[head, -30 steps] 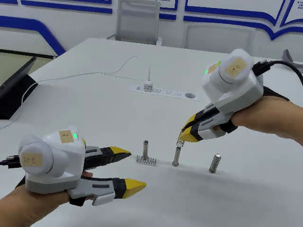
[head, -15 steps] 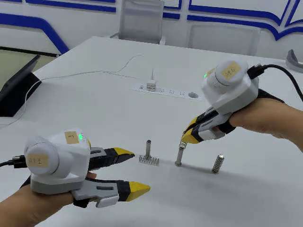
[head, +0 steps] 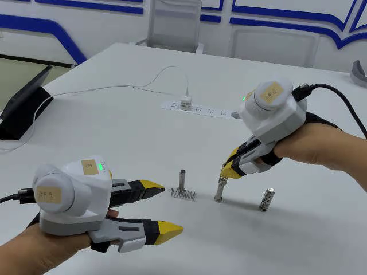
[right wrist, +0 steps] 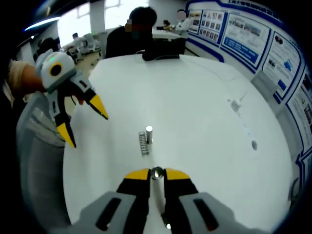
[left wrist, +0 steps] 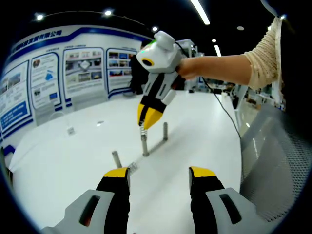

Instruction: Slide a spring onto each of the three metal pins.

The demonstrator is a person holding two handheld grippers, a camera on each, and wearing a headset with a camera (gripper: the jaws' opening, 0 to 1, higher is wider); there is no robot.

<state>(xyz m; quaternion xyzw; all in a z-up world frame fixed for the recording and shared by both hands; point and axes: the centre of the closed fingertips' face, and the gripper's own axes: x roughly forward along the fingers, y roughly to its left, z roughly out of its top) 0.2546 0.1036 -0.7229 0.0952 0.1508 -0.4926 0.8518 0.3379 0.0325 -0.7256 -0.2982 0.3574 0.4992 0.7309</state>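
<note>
Three metal pins stand in a row on the white table (head: 114, 137). The left pin (head: 182, 179) is bare, with a loose spring (head: 183, 194) lying at its foot. A spring sits on the right pin (head: 266, 199). My right gripper (head: 226, 170) is just over the top of the middle pin (head: 220, 189), shut on a spring (left wrist: 143, 131) that hangs at the pin's tip. Between the right gripper's (right wrist: 157, 175) tips I see the middle pin's top (right wrist: 157, 172). My left gripper (head: 163, 207) hovers open at the near left, nothing in it (left wrist: 158, 173).
A white power strip (head: 200, 109) with a plugged cable lies beyond the pins. A dark screen (head: 23, 103) stands off the table's left edge, and chairs (head: 175, 23) line the far side. People sit at the far end (right wrist: 141, 34).
My right gripper has lowered the spring down to the top of the middle pin. The left gripper stays open in about the same place; the camera has shifted.
</note>
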